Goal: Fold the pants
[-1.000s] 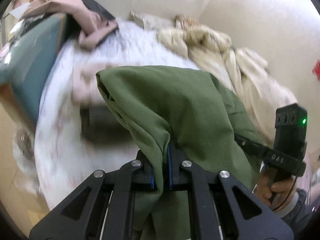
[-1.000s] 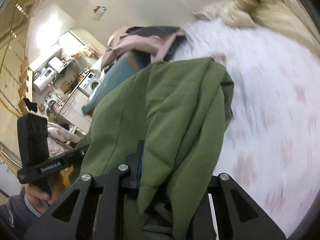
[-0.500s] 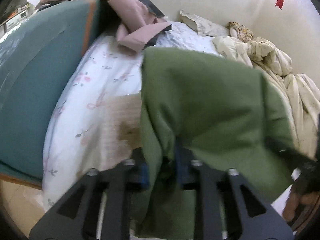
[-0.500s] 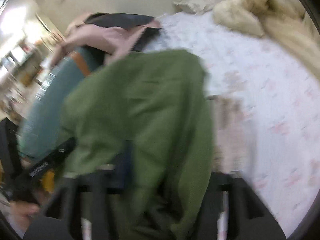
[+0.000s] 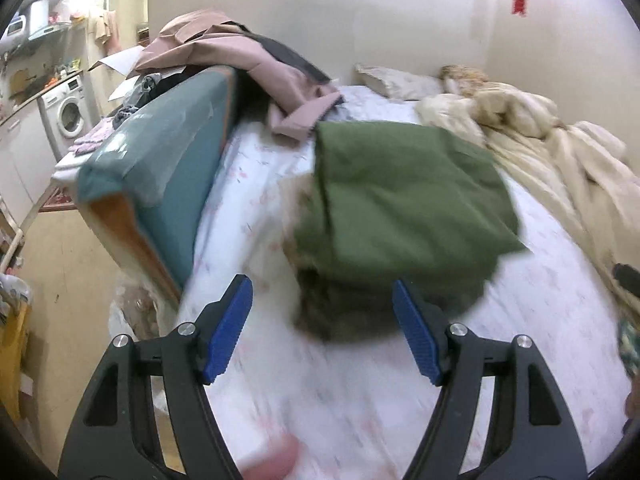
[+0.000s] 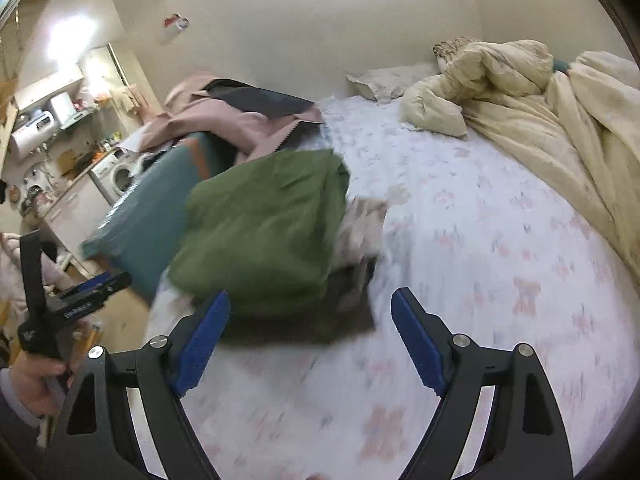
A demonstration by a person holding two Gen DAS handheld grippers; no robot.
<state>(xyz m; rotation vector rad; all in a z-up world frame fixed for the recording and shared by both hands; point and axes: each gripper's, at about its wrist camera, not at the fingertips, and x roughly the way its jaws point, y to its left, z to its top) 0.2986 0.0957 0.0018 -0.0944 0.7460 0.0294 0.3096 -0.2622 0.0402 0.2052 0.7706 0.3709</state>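
Note:
The folded green pants lie on top of a small stack of folded clothes on the floral bed sheet. They also show in the right wrist view. My left gripper is open and empty, just short of the stack. My right gripper is open and empty, close in front of the stack. The left gripper and the hand holding it also show at the left edge of the right wrist view.
A teal cushion stands along the bed's left side with pink clothes heaped on it. A cream duvet and a pillow lie at the far right. A washing machine stands beyond the bed at left.
Both grippers let go of the green pants, opened and drew back. The pants now rest on the stack on the bed.

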